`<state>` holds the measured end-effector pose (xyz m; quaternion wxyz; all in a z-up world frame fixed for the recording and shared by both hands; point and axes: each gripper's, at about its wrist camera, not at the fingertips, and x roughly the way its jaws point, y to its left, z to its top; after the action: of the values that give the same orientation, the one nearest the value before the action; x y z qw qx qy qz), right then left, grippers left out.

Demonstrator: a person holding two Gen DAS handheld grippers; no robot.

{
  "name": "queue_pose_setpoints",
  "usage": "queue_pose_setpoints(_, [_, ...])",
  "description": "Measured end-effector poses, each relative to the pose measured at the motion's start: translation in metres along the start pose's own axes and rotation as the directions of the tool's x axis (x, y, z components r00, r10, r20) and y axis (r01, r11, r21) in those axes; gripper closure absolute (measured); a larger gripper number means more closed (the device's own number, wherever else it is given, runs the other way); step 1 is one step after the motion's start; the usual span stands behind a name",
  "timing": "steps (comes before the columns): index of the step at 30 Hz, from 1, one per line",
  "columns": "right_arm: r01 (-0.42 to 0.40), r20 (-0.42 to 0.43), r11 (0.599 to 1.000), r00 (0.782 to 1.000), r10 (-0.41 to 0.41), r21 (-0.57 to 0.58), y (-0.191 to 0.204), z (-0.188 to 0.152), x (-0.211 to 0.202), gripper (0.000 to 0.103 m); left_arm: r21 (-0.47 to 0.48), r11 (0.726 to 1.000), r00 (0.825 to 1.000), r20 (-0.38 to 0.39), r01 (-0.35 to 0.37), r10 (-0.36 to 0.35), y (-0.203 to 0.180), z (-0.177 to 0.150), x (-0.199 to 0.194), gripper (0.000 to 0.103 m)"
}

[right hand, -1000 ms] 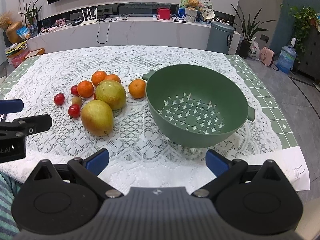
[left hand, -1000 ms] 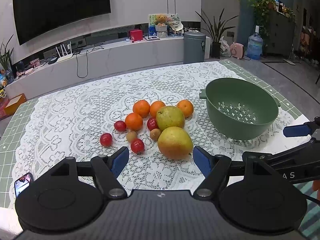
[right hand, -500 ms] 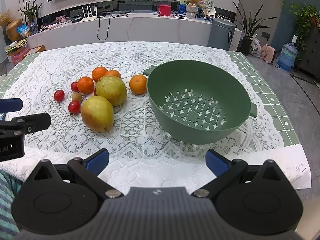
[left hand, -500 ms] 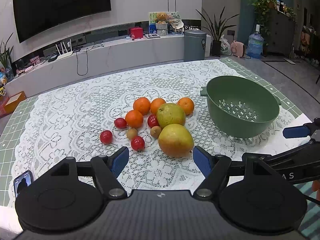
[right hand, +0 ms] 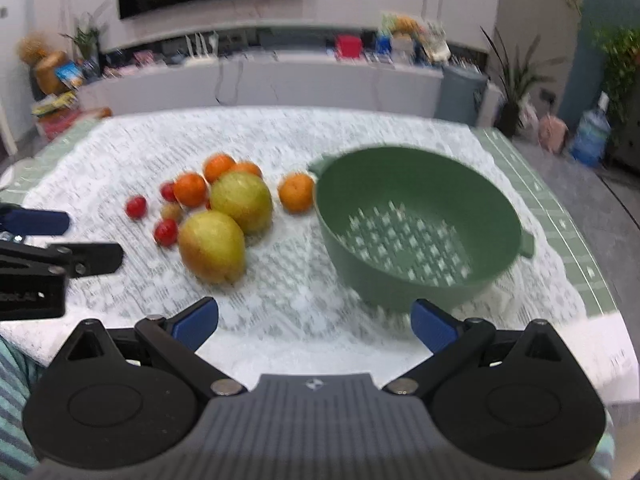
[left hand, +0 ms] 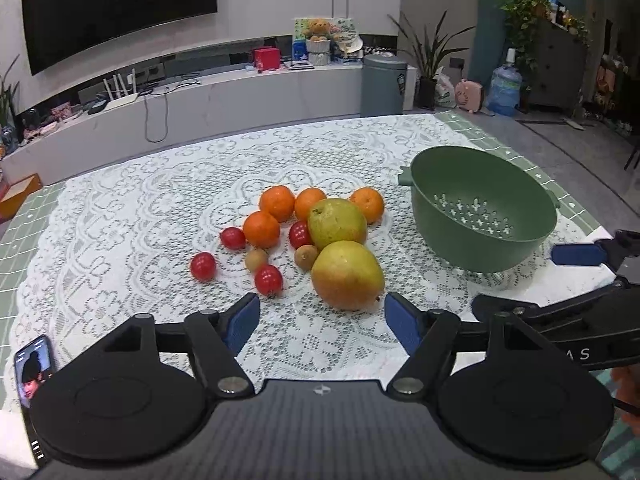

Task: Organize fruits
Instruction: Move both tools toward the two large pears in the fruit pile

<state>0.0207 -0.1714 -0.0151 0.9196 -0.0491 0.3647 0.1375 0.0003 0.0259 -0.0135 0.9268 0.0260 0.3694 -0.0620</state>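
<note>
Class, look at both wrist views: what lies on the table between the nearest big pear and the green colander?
Nothing: only bare lace tablecloth separates the nearest pear from the colander. The right wrist view shows it best, though blurred.

tongs (left hand: 322, 322): black arms | blue pads (left hand: 240, 322) | silver screws | striped teal sleeve (right hand: 12, 396)

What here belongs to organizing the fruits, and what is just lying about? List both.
For the job:
- two pears
- four oranges
- four small red fruits
- two small brown fruits
- green colander, empty

Lying about:
- phone at the table edge
- lace tablecloth
- bin, water bottle behind
</note>
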Motion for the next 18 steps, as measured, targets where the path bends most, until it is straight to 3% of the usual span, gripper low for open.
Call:
queue_pose_setpoints(3, [-0.036,0.037,0.999,0.999,0.037,-0.025,0.004,0.003,0.005,0.005,-0.024,0.999,1.000,-0.013,0.028,-0.028,0.006,-0.001,0.006,0.026])
queue_pose_setpoints(6, [-0.064,0.049,0.995,0.996,0.068,-0.083,0.010,0.006,0.016,0.018,-0.057,0.997,0.998,-0.032,0.060,-0.062,0.012,-0.001,0.013,0.031])
queue_pose_setpoints(14, [-0.024,0.015,0.985,1.000,0.027,-0.173,0.010,0.010,0.049,0.061,-0.176,0.979,0.993,-0.027,0.107,-0.113,0.020,0.004,0.031,0.033])
queue_pose_setpoints(18, [-0.047,0.014,0.985,0.999,0.050,-0.166,0.003,0.012,0.056,0.069,-0.222,0.969,0.992,-0.038,0.107,-0.118,0.018,0.010,0.046,0.033])
